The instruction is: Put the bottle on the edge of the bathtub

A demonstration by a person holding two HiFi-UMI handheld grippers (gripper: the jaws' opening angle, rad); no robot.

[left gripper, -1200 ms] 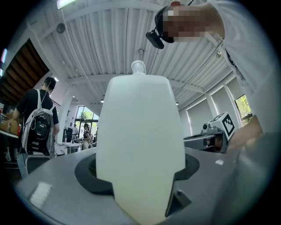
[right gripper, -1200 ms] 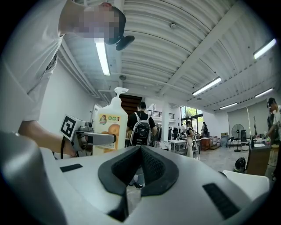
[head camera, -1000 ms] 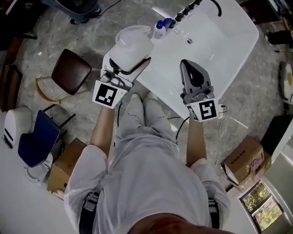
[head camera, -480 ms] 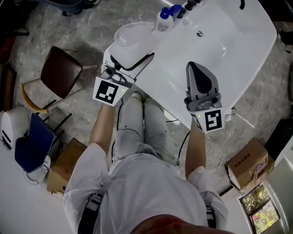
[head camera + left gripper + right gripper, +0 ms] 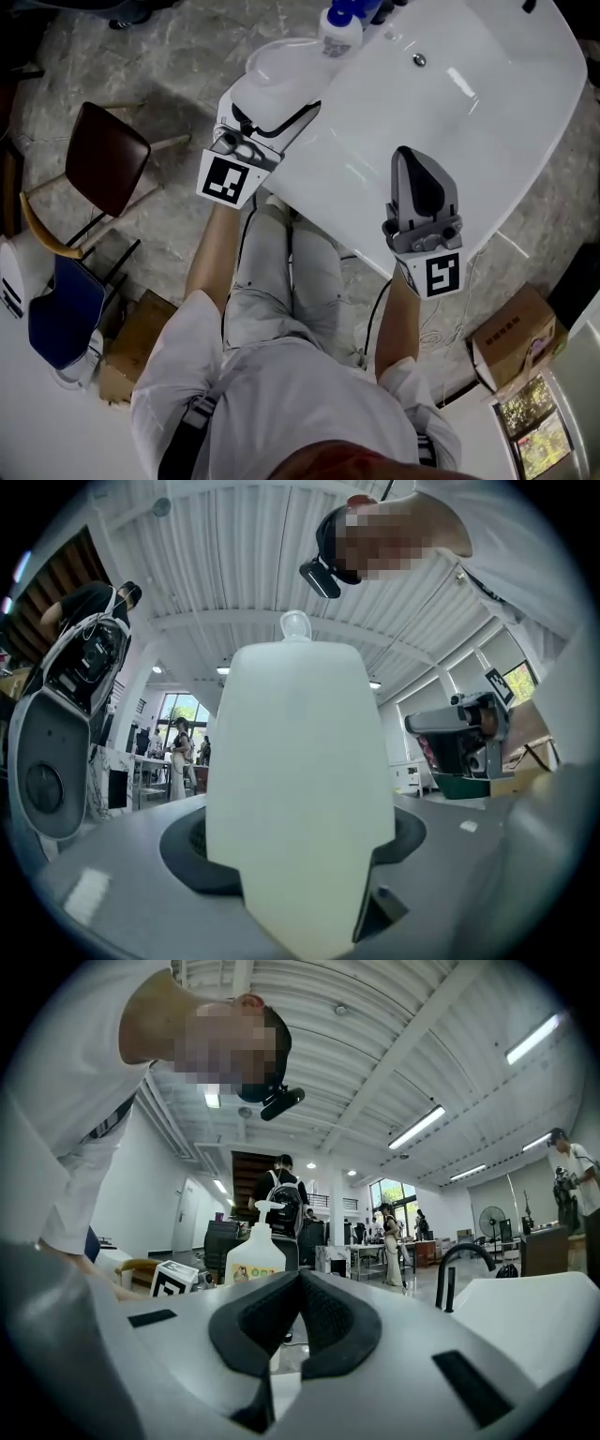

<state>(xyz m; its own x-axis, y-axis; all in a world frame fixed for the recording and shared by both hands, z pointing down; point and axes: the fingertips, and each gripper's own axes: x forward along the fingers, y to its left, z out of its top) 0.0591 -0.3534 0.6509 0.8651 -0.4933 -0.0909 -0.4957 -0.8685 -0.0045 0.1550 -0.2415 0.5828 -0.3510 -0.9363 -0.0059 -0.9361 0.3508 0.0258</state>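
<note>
Our left tool (image 5: 270,120) pinches the white bottle (image 5: 274,80) beside the bathtub rim (image 5: 347,211) for placing; right tool (image 5: 413,161) hovers pressed together.

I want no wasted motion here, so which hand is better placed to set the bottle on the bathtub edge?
Left. The left gripper is clamped on the white bottle, right at the bathtub rim. The right gripper is shut and empty above the tub.
</note>
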